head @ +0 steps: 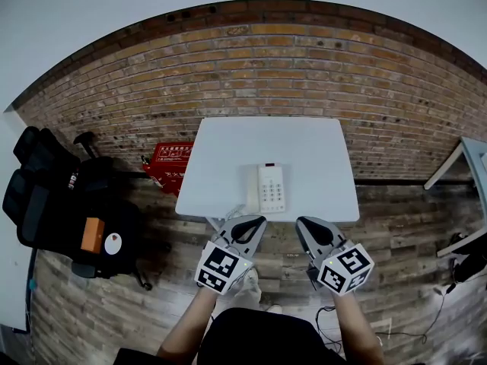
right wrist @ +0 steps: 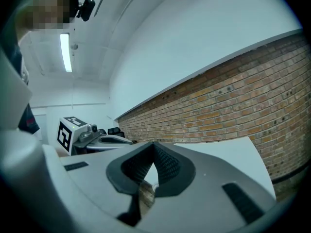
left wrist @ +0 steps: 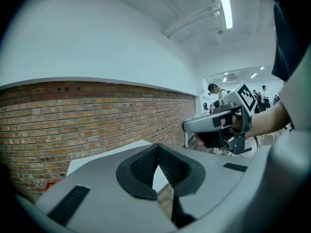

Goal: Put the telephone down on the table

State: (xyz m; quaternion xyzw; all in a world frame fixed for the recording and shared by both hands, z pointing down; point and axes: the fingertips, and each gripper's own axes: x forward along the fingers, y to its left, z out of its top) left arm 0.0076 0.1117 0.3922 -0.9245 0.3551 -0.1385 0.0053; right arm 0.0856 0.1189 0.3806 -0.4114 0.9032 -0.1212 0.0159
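Note:
A white telephone with its handset on the left lies on the white table, near the front edge. My left gripper is shut and empty, held just short of the table's front edge, left of the phone. My right gripper is also shut and empty, level with it on the right. In the left gripper view the shut left gripper points at the table, and the right gripper shows beside it. From the right gripper view, the right gripper faces the table with the left gripper alongside.
A brick wall runs behind the table. A red crate stands on the floor at the table's left. A black chair with bags sits further left. Another white table's corner shows at the right. The floor is wood planks.

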